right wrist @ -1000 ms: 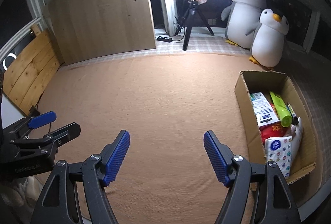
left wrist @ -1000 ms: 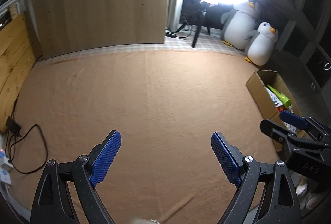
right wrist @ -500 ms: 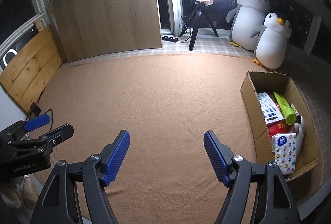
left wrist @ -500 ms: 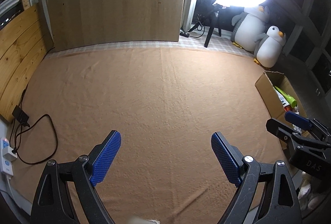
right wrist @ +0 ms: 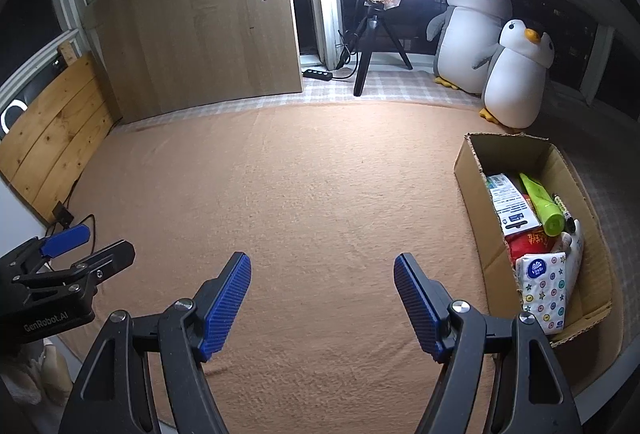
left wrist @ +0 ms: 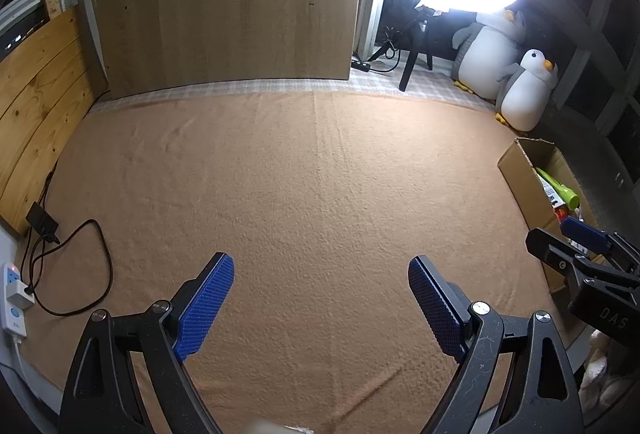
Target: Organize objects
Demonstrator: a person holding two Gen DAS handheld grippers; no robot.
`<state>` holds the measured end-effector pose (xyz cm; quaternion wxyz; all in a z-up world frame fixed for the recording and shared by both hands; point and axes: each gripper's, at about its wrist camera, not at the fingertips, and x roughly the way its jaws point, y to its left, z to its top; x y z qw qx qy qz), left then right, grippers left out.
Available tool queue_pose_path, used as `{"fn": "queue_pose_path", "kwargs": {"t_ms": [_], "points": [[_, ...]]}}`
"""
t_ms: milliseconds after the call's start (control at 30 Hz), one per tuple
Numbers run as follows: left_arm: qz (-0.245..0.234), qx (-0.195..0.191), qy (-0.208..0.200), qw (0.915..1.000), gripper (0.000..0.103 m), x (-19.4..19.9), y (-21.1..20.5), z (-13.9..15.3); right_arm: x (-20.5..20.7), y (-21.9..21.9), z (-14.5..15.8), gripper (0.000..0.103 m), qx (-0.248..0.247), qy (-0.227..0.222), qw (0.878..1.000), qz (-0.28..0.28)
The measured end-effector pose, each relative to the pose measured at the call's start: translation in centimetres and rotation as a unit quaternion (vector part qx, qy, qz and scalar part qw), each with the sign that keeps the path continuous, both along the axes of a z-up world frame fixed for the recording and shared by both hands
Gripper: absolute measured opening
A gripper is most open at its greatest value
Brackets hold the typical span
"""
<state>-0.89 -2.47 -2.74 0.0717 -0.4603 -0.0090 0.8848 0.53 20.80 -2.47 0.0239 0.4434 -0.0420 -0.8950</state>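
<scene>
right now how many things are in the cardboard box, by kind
In the cardboard box, as far as the right wrist view shows:
white and blue printed box: 1
green tube: 1
red packet: 1
patterned tissue pack: 1
dark pen: 1
Total: 5; anything underneath is hidden.

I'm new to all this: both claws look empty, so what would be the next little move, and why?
Probably just lower both and stop. The left gripper and right gripper are open and empty, the orange blanket shows nothing loose, and the items already sit in the cardboard box.
</scene>
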Motion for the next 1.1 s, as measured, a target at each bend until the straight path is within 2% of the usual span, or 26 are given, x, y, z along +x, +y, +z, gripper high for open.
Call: {"fn": "queue_pose_path", "kwargs": {"t_ms": [1100], "points": [[-0.004,-0.007,0.0,1.0,0.091,-0.64,0.48,-0.13,-0.31,0.39,-0.08,0.071,0.003,0.0,1.0,-0.007]]}}
